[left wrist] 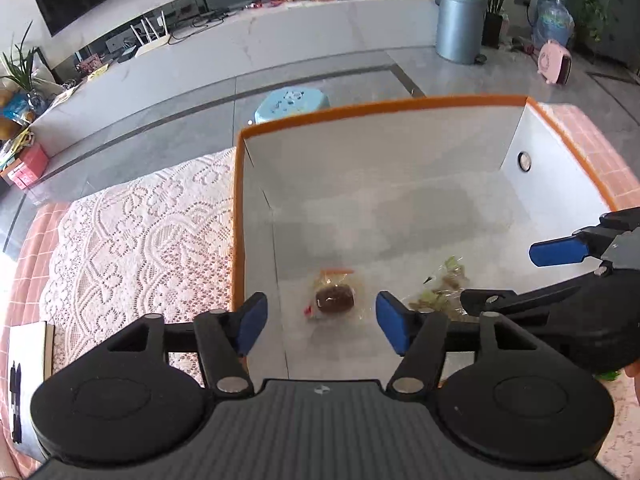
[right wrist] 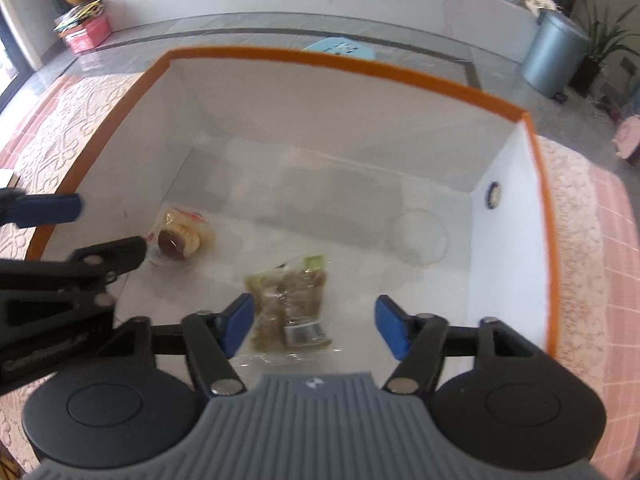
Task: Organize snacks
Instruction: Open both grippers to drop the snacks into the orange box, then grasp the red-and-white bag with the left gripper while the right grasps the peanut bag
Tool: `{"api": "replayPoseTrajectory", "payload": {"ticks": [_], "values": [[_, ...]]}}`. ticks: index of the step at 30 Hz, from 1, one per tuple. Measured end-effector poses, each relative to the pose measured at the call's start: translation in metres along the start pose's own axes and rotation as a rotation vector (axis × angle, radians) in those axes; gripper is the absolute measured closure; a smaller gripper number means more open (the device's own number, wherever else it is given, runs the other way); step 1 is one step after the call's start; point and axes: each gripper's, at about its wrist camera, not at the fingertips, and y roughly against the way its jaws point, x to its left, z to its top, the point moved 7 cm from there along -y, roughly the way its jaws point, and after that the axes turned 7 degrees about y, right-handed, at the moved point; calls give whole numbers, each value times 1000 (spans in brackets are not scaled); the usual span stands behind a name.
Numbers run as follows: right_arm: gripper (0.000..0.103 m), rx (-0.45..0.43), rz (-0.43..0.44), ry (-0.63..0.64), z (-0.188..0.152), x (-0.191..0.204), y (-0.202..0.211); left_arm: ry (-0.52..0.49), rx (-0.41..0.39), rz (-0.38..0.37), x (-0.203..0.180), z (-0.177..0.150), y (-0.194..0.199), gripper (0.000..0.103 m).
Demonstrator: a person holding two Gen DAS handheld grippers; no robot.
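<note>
A white box with an orange rim [left wrist: 360, 110] [right wrist: 320, 60] stands on the table, and both grippers hang over its near side. On its floor lies a brown round cake in a clear wrapper [left wrist: 334, 298] [right wrist: 176, 240]. Beside it lies a clear packet of green-brown snacks [left wrist: 440, 288] [right wrist: 292, 300]. My left gripper [left wrist: 322, 326] [right wrist: 111, 226] is open above the cake, its blue pads well apart and touching nothing. My right gripper [right wrist: 316, 328] [left wrist: 498, 276] is open above the green-brown packet, which lies loose on the floor below its jaws.
A lace cloth [left wrist: 140, 240] covers the pink table around the box. A notebook with pens [left wrist: 24, 360] lies at the table's left edge. Beyond the table are a light blue stool [left wrist: 292, 104], a grey bin [left wrist: 458, 24] and a long white counter [left wrist: 280, 36].
</note>
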Motion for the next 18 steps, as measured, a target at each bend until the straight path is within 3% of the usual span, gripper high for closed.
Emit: {"api": "replayPoseTrajectory", "payload": {"ticks": [5,10,18], "values": [[29,-50,-5,-41,0,-7,27,1,-95,-5,-4,-1,33,27],[25,-168,-24,-34,-6,-9,71,34,-204,-36,-5,-13,72,25],[23,-339,13,-51,-48,0,140,44,-288,-147,-6,-38,131,24]]}}
